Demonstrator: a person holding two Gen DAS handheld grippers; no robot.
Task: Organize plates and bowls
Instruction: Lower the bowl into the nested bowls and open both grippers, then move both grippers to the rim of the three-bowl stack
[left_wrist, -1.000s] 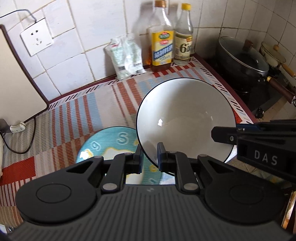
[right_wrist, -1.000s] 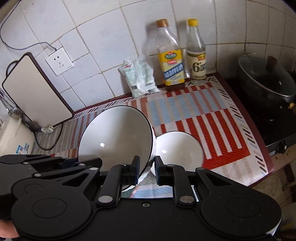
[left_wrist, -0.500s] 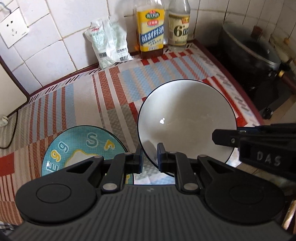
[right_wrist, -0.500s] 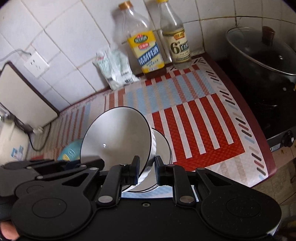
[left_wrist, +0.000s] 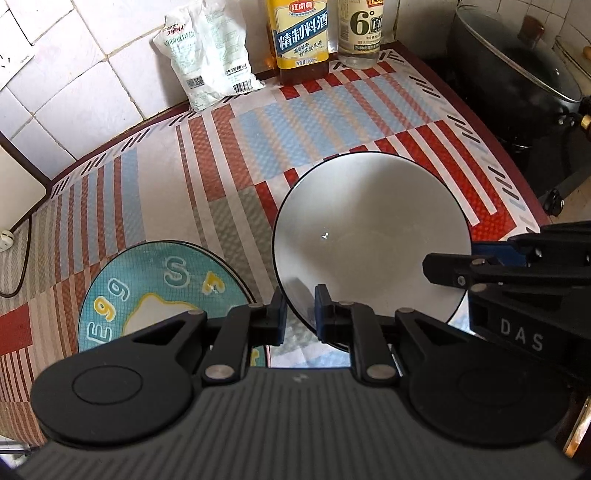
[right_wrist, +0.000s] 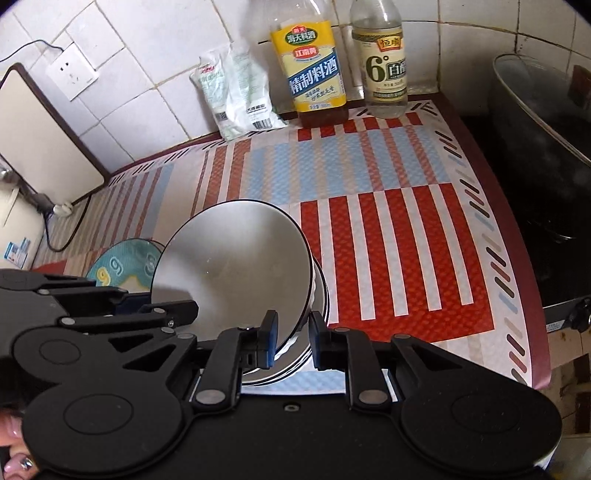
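1. Both grippers carry one large white bowl (left_wrist: 369, 236) by its rim. Left gripper (left_wrist: 298, 314) is clamped on the near-left rim, right gripper (right_wrist: 291, 334) on the near-right rim. Jaws on both stand nearly together, only the rim between the pads.
2. Change over the last second: the bowl has come down and across the counter. A second ago the smaller white bowl (right_wrist: 320, 291) sat in plain sight beside the carried one; now the carried bowl sits directly over it and only a sliver of the lower rim shows in the right wrist view.
3. Striped mat (left_wrist: 332, 110) fills more of both views and the bottles have slid to the top edge, so both hands have dropped and tipped down.
4. Bowl is tilted, its far edge higher. Can't tell if the base has seated in the lower bowl.
5. Blue plate (left_wrist: 155, 295) lies flat on the mat just left of the bowls, untouched.
6. Read: nesting step is close to done. Next call is level, lower, release both sides together. Risk: uneven release tips the bowl off the stack.
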